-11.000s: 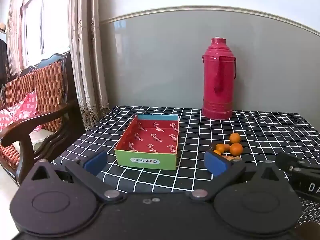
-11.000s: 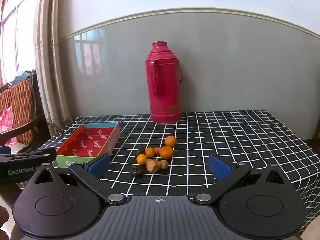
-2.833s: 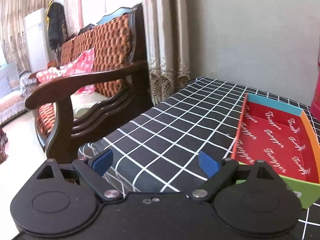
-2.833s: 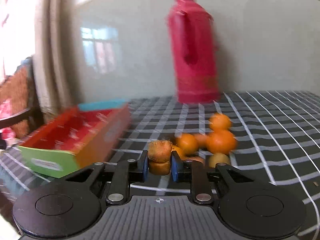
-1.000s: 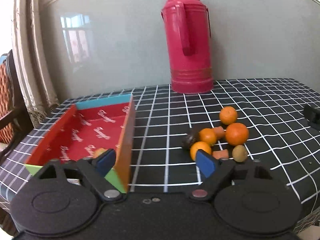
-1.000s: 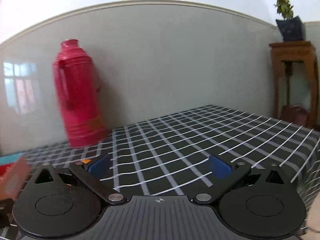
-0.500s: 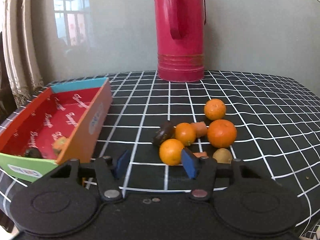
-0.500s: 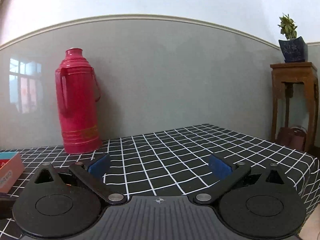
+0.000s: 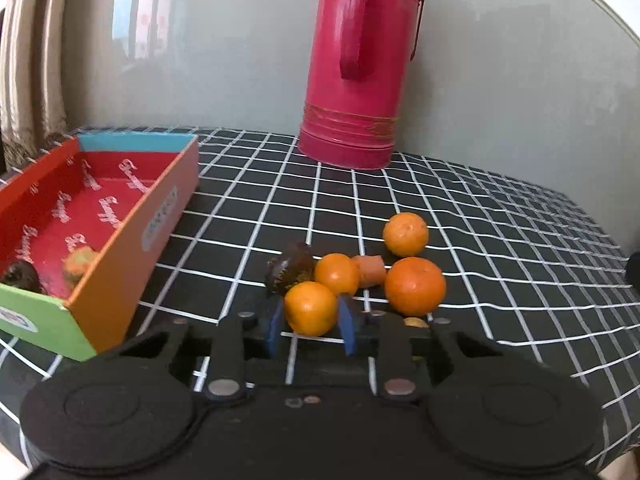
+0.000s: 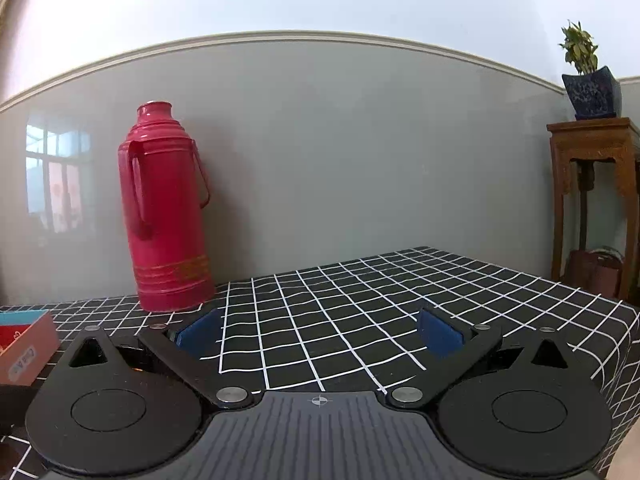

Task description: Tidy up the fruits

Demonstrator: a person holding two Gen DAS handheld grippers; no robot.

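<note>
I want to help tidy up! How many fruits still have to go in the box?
Two pieces already lie in the box. The left hand-held gripper is shut on a small orange. Three more oranges and a few small pieces still wait on the table.

I'm working in a home living room: a red thermos (image 10: 166, 216) stands on my bench's checked cloth (image 10: 360, 300) against a grey wall. Far right a potted plant (image 10: 588, 76) tops a carved wooden stand (image 10: 592, 160); curtains (image 9: 28, 52) hang far left.
</note>
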